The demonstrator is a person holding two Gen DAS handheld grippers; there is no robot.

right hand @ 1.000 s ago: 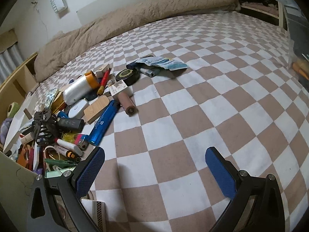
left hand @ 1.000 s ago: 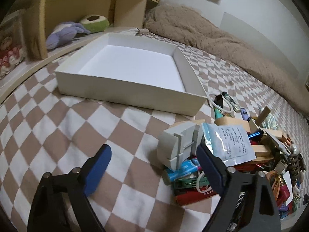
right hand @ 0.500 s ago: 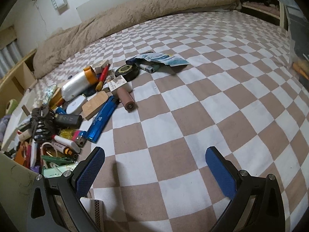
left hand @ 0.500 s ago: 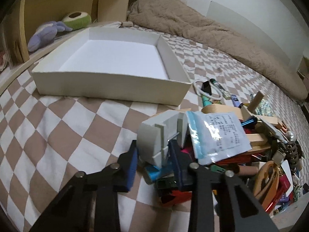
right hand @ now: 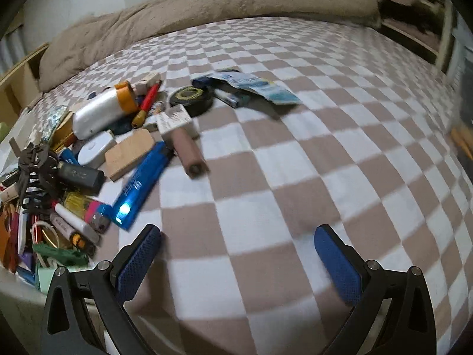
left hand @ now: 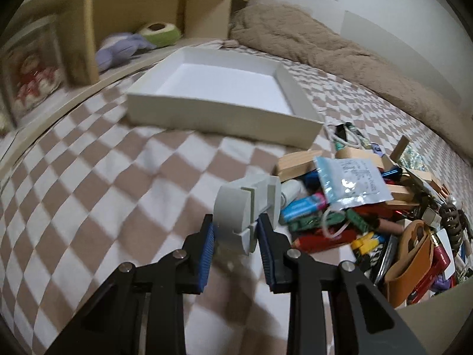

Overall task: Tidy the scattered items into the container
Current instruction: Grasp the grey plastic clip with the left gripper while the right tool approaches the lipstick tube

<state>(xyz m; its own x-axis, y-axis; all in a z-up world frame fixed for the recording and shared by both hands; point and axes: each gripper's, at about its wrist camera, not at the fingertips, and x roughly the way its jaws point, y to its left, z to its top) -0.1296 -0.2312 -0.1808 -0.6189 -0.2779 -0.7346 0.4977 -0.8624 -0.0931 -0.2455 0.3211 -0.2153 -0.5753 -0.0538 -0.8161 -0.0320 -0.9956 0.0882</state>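
1. The bed (left hand: 88, 177) carries everything; its cover is a brown-and-white check, and a tan blanket (left hand: 325, 50) is heaped along the far edge.
2. A wooden shelf (left hand: 88, 29) stands beside the bed and holds soft toys (left hand: 124, 50).
3. The white box (left hand: 224, 112) sits open on the bed near the shelf; nothing shows inside it.
4. The pile (left hand: 369, 207) of small items lies just right of the box in the left view. A foil packet (left hand: 351, 183) rests on top, with wooden blocks, pens and a tan leather pouch (left hand: 411, 251) around it.
5. The left tongs (left hand: 236, 230) are closed on a grey plastic piece (left hand: 245, 207) at the pile's near edge, both blue pads pressed to its sides.
6. The right tongs (right hand: 236, 245) stand wide, their jaws closing, with only bare cover between them.
7. In the right view a blue lighter (right hand: 139, 183), a brown tube (right hand: 189, 153) and a black round tin (right hand: 190, 96) lie at the pile's edge.
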